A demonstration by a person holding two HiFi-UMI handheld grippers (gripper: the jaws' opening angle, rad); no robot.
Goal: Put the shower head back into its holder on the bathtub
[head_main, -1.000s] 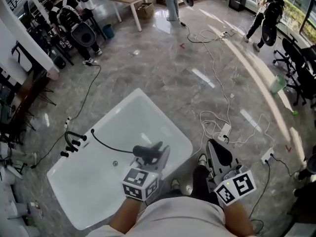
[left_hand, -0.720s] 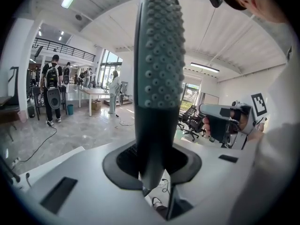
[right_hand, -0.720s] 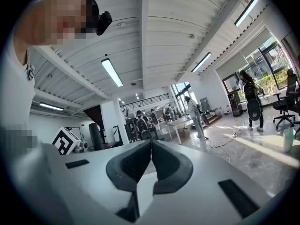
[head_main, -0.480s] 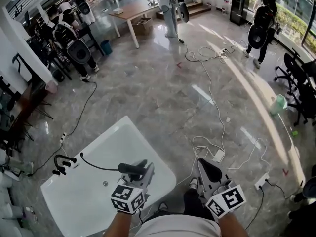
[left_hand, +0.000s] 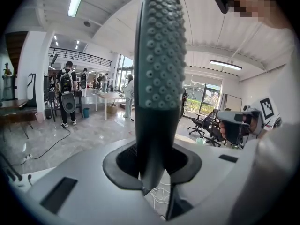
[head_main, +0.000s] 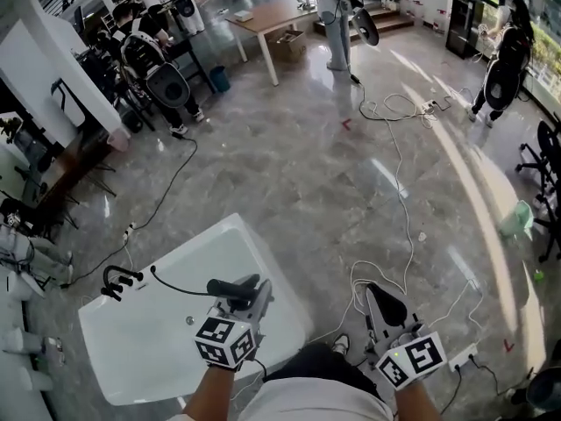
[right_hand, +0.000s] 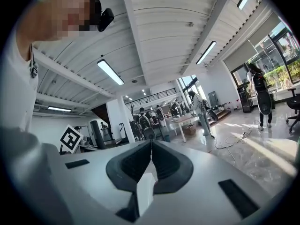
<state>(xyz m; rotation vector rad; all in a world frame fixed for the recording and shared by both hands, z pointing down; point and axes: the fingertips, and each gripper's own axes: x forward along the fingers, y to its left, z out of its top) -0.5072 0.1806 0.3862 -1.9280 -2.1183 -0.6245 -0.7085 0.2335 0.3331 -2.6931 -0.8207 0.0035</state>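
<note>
My left gripper [head_main: 254,289] is shut on the black shower head [head_main: 230,288] and holds it over the white bathtub [head_main: 166,340]. In the left gripper view the nubbed grey head [left_hand: 159,74] stands upright between the jaws of the left gripper [left_hand: 152,165]. Its thin black hose [head_main: 180,289] runs left to the black tap fitting [head_main: 118,281] on the tub's left rim. My right gripper [head_main: 374,289] hovers to the right, beside the tub and over the floor. In the right gripper view the right gripper [right_hand: 151,159] has its jaws pressed together with nothing between them.
White cables and a power strip [head_main: 399,274] lie on the marble floor right of the tub. A black cable [head_main: 162,200] runs along the floor behind it. A wooden table [head_main: 272,11], office chairs [head_main: 548,182] and several people stand farther off.
The person has shifted, so the tub sits lower and further left in the picture. Both grippers travelled along, and the held shower head is now closer to the black tap fitting.
</note>
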